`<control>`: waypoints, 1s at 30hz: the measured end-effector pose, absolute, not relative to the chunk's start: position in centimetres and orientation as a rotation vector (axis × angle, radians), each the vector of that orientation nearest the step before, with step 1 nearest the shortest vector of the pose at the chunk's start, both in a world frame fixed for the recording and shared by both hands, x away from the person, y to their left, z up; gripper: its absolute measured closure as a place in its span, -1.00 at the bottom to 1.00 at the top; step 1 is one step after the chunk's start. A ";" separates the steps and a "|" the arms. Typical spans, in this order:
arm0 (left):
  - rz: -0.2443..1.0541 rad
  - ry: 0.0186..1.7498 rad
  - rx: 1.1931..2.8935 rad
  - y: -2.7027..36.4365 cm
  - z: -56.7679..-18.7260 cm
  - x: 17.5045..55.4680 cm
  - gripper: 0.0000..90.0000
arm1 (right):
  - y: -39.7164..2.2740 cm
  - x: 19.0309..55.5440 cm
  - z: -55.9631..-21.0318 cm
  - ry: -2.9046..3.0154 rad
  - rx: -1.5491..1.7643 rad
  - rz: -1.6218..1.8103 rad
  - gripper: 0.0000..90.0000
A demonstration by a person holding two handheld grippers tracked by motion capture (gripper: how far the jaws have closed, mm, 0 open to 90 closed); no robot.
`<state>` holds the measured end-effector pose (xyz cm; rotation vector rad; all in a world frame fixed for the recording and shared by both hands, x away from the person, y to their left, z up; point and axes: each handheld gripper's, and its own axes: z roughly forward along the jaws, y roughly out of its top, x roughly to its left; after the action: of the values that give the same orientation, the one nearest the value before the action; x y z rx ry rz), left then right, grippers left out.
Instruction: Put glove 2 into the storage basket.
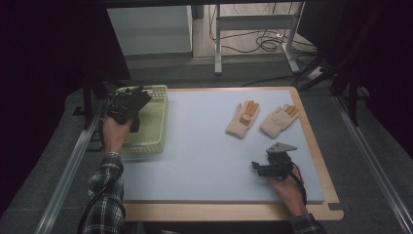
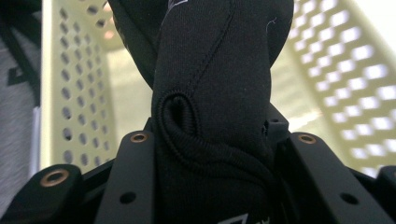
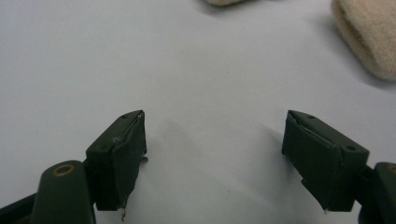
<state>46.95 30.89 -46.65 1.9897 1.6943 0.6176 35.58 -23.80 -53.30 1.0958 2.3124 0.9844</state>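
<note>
- high view first: left gripper (image 1: 127,105) is hanging over the near-left part of the pale green basket (image 1: 158,127), with a black glove (image 1: 139,97) bunched up in its grip.
- left gripper view backs that up — the black glove (image 2: 210,107) is clenched between the two jaws and sticks straight out ahead of them, seams and a ribbed cuff fold right by the jaw roots.
- beyond and to both sides of that glove you see the basket's (image 2: 74,93) perforated walls and its floor, so the glove sits above the inside of the basket, not touching the floor as far as i can tell.
- right gripper (image 1: 265,168) is parked low over the grey-blue mat (image 1: 204,146), near the person's edge of the table.
- right gripper view: its jaws stand wide apart with nothing between them — just bare mat (image 3: 210,93) under and ahead of the tips.
- two tan knit gloves with orange fingertips lie further out from the right gripper: left tan glove (image 1: 243,118) and right tan glove (image 1: 279,120), side by side, near each other but apart.
- the cuff of the right tan glove (image 3: 369,37) shows ahead and to the right of the open jaws, well clear of them.
</note>
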 end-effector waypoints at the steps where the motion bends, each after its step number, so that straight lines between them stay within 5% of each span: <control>1: 0.610 1.711 1.997 31.1 -47.0 47.1 0.35 | -23.8 35.6 -53.3 2.313 1.096 0.985 -0.52; 13: 0.554 1.834 2.082 32.4 -50.2 49.1 0.25 | -23.8 35.6 -53.3 2.313 1.095 0.986 -0.52; 18: 0.554 1.882 2.138 32.5 -50.7 49.5 -0.37 | -23.8 35.6 -53.3 2.312 1.097 0.987 -0.52; 22: 0.564 1.853 2.134 32.4 -50.3 49.0 -0.63 | -23.8 35.6 -53.3 2.312 1.095 0.985 -0.52; 30: 0.506 1.837 2.082 32.8 -49.2 48.2 -0.79 | -23.8 35.6 -53.3 2.313 1.095 0.985 -0.52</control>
<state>48.19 32.83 -49.17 2.0817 1.8366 0.5056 35.58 -23.79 -53.30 1.0954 2.3125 0.9848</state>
